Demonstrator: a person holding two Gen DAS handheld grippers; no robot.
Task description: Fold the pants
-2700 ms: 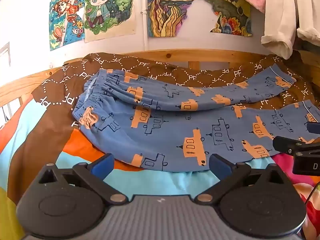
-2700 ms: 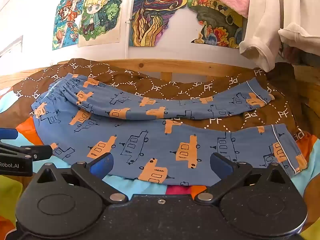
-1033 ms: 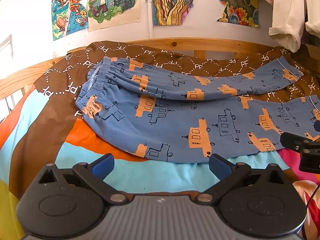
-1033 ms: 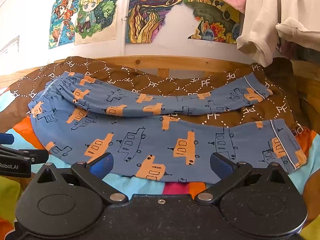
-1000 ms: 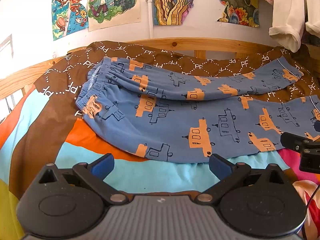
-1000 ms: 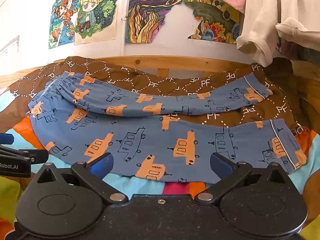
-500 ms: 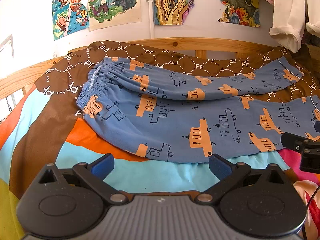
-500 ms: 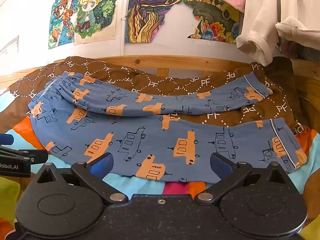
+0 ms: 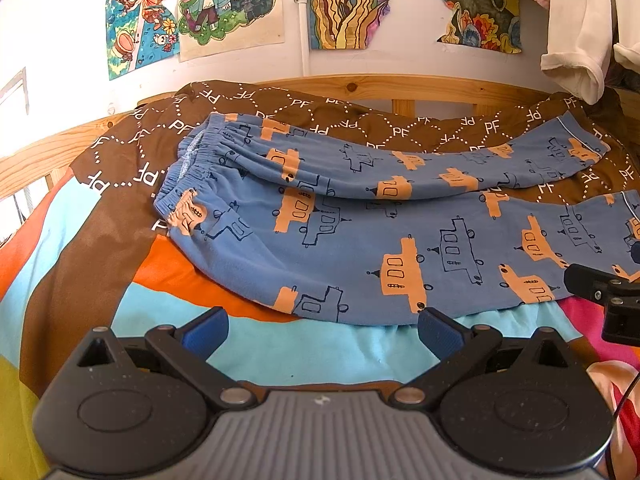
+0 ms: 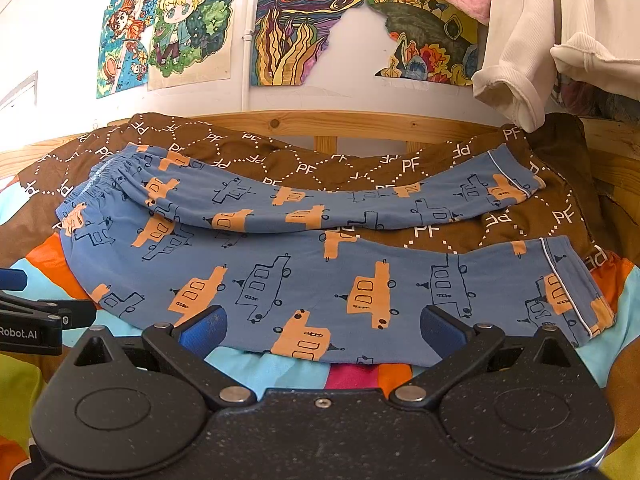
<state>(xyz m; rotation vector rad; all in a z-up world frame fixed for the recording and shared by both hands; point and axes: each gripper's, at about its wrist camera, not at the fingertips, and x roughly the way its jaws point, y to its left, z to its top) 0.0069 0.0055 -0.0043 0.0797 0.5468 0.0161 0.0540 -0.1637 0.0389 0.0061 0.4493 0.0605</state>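
Observation:
Blue pants (image 9: 360, 240) with orange and outlined car prints lie spread flat on the bed, waistband at the left, both legs running right with a gap between the cuffs. They also show in the right wrist view (image 10: 304, 272). My left gripper (image 9: 320, 328) is open and empty, just short of the near hem below the waist end. My right gripper (image 10: 320, 328) is open and empty, at the near edge of the front leg. The right gripper's finger shows at the right of the left wrist view (image 9: 600, 284).
A colourful bedspread (image 9: 280, 348) with a brown "PF" patterned part (image 10: 304, 168) covers the bed. A wooden headboard rail (image 10: 360, 124) runs behind. Drawings hang on the wall (image 10: 288, 24). White and pink clothes (image 10: 532, 40) hang at the upper right.
Both grippers have stayed open and empty. The views have tilted slightly and edged a little closer to the pants; the pants have not moved.

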